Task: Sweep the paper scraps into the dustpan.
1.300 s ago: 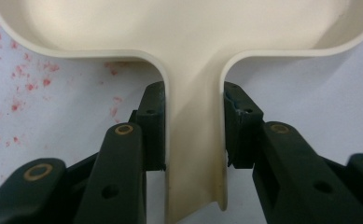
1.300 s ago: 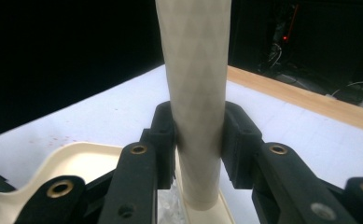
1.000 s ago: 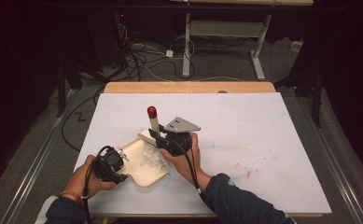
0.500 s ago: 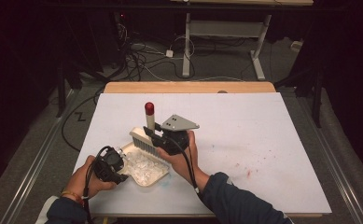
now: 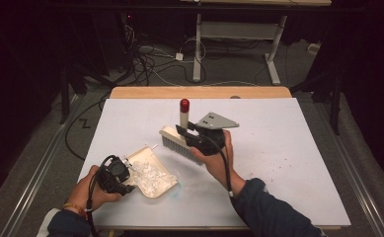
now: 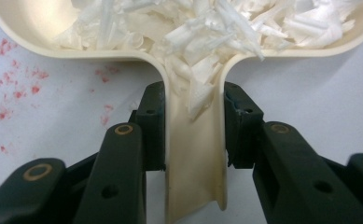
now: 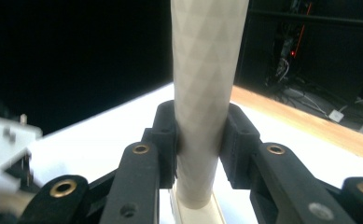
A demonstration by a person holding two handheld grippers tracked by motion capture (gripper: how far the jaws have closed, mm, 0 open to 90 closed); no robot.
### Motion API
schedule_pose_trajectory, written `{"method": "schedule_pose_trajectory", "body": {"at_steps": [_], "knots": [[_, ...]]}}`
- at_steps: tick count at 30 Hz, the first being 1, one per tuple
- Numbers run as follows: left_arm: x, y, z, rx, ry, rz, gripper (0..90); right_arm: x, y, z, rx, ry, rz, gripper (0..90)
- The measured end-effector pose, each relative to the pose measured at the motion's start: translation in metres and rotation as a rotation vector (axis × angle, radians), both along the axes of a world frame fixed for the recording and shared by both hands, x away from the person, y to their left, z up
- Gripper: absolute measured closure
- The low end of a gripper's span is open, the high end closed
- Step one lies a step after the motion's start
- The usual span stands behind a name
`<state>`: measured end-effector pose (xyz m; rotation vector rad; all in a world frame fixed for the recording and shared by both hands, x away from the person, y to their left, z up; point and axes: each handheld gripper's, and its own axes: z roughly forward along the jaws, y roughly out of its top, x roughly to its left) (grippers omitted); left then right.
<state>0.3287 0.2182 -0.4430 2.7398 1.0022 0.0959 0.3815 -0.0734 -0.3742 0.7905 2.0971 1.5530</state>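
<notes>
While held, one dustpan (image 5: pixel 152 175), one brush (image 5: pixel 175 139).

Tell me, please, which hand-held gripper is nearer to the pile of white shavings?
Left. The left hand-held gripper clamps the dustpan holding the shavings; the right hand-held gripper holds the brush up, farther off.

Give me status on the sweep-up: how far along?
Done: white shreds sit heaped in the cream dustpan, and some spill down its handle. In hand: left tongs clamp that handle; right tongs grip the brush by its stem, lifted off the pan. Left: a few flecks on the white table near the pan, then emptying it, probably.
</notes>
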Motion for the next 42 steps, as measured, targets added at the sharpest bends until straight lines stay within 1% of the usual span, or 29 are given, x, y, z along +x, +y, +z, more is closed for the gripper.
{"method": "schedule_pose_trajectory", "body": {"at_steps": [1,2,4,5,6,7,9,10,11,12,14,15,18,19,20,21,22,23,24,28,30,33,35,36,38,42], "knots": [[0.000,0.000,0.000,0.004,-0.001,-0.001,63.5,0.000,0.000,0.000,0.000,0.000,0.000,70.9],[0.000,0.000,0.000,0.004,-0.001,0.000,63.5,-0.006,-0.020,-0.001,-0.029,0.010,0.014,70.9],[-0.001,0.000,0.000,0.005,-0.002,0.000,63.5,-0.012,-0.035,-0.003,-0.053,0.022,0.021,70.8],[-0.001,0.000,0.000,0.006,-0.002,0.001,63.5,-0.012,-0.035,-0.003,-0.053,0.022,0.021,70.8],[-0.001,0.000,0.000,0.006,-0.002,0.001,63.4,-0.019,-0.049,-0.005,-0.071,0.038,0.036,70.9],[-0.001,0.000,0.000,0.006,-0.001,0.001,63.4,-0.019,-0.049,-0.005,-0.071,0.038,0.036,70.9],[-0.001,0.000,0.000,0.007,0.000,0.003,63.5,-0.029,-0.060,-0.006,-0.091,0.047,0.049,70.9],[0.000,0.000,0.000,0.009,0.002,0.003,63.5,-0.035,-0.063,-0.009,-0.102,0.061,0.061,70.9],[0.000,-0.001,0.000,0.012,0.003,0.003,63.5,-0.038,-0.062,-0.011,-0.107,0.069,0.073,70.9],[0.000,-0.001,0.000,0.015,0.003,0.003,63.5,-0.038,-0.062,-0.011,-0.107,0.069,0.073,70.9],[0.000,-0.002,0.000,0.015,-0.001,0.008,63.5,-0.045,-0.049,-0.015,-0.121,0.071,0.107,70.9],[0.000,-0.003,0.001,0.018,-0.003,0.008,63.5,-0.045,-0.049,-0.015,-0.121,0.071,0.107,70.9],[0.000,-0.003,0.000,0.016,-0.003,0.008,63.5,-0.050,-0.033,-0.017,-0.133,0.061,0.146,70.9],[0.000,-0.003,0.000,0.016,-0.002,0.008,63.4,-0.051,-0.022,-0.017,-0.138,0.055,0.160,70.8],[0.000,-0.002,0.000,0.016,-0.003,0.007,63.4,-0.051,-0.022,-0.017,-0.138,0.055,0.160,70.8],[0.000,-0.002,0.000,0.014,-0.002,0.007,63.5,-0.051,-0.017,-0.017,-0.138,0.049,0.174,70.8],[0.000,-0.002,-0.001,0.012,-0.001,0.006,63.5,-0.051,-0.012,-0.017,-0.135,0.045,0.183,70.8],[0.001,-0.001,-0.001,0.012,0.000,0.004,63.4,-0.052,-0.004,-0.016,-0.123,0.047,0.215,70.9],[0.001,-0.001,-0.001,0.008,-0.001,0.006,63.4,-0.052,-0.004,-0.016,-0.123,0.047,0.215,70.9],[0.000,0.000,-0.002,0.003,0.001,0.008,63.5,-0.053,0.006,-0.012,-0.090,0.029,0.259,70.9],[-0.001,0.000,-0.002,0.003,0.000,0.010,63.5,-0.054,0.007,-0.009,-0.092,0.012,0.252,70.8],[-0.001,0.000,-0.002,0.004,-0.001,0.011,63.5,-0.053,0.005,-0.008,-0.092,0.010,0.246,70.9],[-0.001,0.000,-0.002,0.004,0.000,0.011,63.4,-0.050,0.000,-0.006,-0.078,0.009,0.233,70.8],[-0.001,0.000,-0.002,0.002,0.001,0.013,63.5,-0.047,-0.006,-0.004,-0.061,0.007,0.218,70.9],[-0.001,0.000,-0.002,0.001,0.002,0.014,63.5,-0.045,-0.008,-0.003,-0.057,0.005,0.210,70.9],[0.000,0.000,-0.002,0.002,0.004,0.015,63.4,-0.036,-0.017,0.000,-0.045,0.003,0.180,70.8]]}}
